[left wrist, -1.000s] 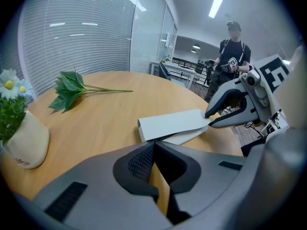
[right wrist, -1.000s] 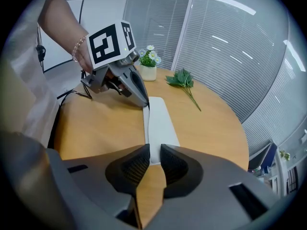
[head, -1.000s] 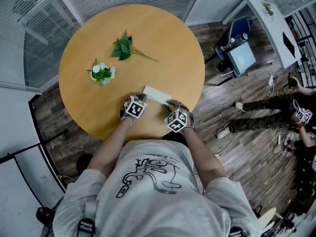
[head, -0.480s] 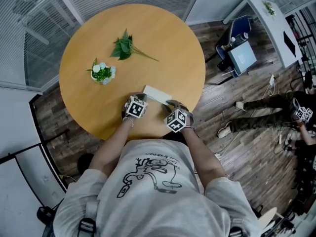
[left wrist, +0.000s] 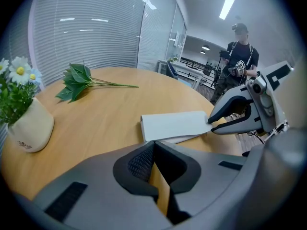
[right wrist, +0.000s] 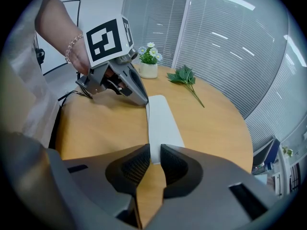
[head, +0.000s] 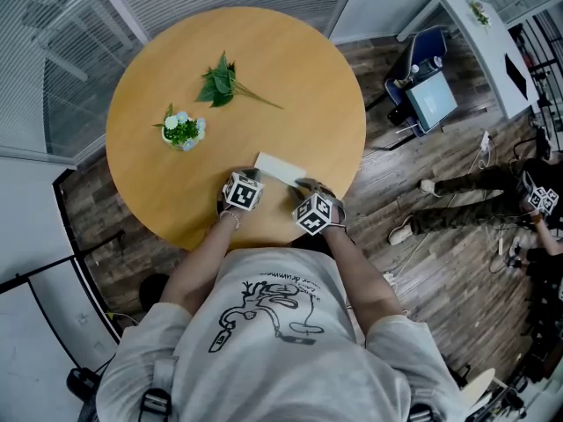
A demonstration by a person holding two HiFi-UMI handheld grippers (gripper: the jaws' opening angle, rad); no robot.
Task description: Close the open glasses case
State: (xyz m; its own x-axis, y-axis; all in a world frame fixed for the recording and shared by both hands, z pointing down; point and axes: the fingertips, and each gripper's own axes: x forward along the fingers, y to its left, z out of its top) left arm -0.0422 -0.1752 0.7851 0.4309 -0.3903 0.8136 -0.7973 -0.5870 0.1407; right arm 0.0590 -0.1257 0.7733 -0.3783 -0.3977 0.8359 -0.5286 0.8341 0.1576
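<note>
The round wooden table (head: 290, 69) in front of me carries three things. A white glasses case (head: 280, 168) lies near my edge, a little right of centre. A small pot of daisies (head: 182, 133) stands to the left. A leafy green sprig (head: 220, 83) lies farther off.

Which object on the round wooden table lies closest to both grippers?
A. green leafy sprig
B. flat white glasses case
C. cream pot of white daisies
B: the flat white glasses case lies right at the tips of the left gripper and the right gripper.
</note>
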